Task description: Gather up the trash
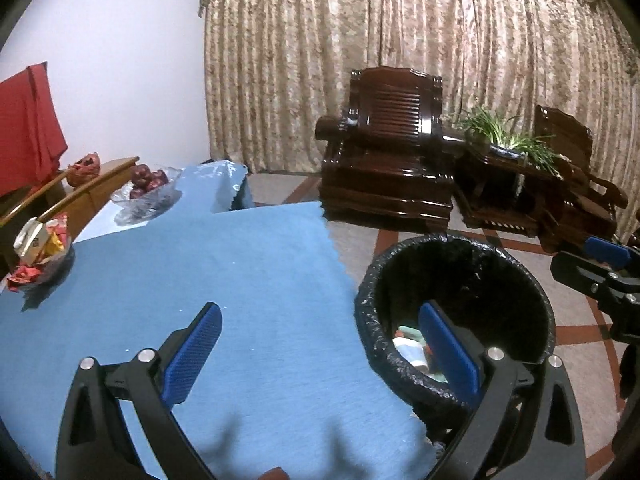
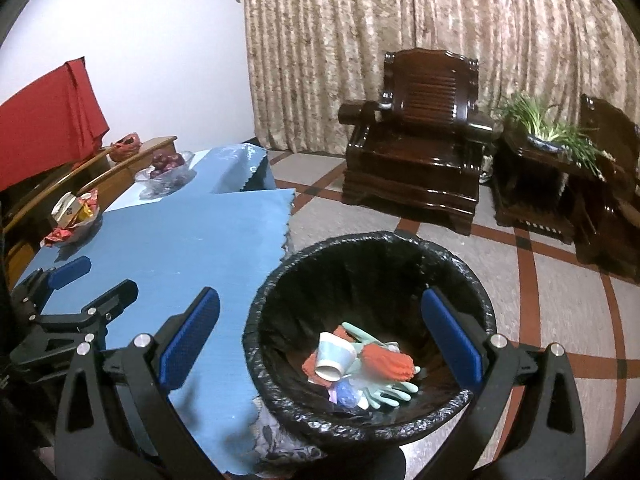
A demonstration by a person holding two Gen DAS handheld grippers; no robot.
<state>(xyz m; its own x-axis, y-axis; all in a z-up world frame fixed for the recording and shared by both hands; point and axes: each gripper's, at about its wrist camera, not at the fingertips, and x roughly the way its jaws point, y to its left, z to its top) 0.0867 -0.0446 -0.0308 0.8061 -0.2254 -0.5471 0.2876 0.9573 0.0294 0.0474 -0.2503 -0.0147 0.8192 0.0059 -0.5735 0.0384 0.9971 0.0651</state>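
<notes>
Bin (image 2: 372, 420) with cup (image 2: 334, 356), gloves (image 2: 384, 364)

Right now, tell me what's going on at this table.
A person holds two grippers by a blue-covered table, collecting trash. Both the left gripper and the right gripper are open and empty. The black-lined trash bin beside the table already holds a paper cup, gloves and other scraps. Bowls of fruit and snacks remain at the table's far side.

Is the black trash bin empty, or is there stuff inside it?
Not empty. The right wrist view shows the black trash bin holding a paper cup on its side, orange and green gloves, and other scraps at the bottom.
</notes>
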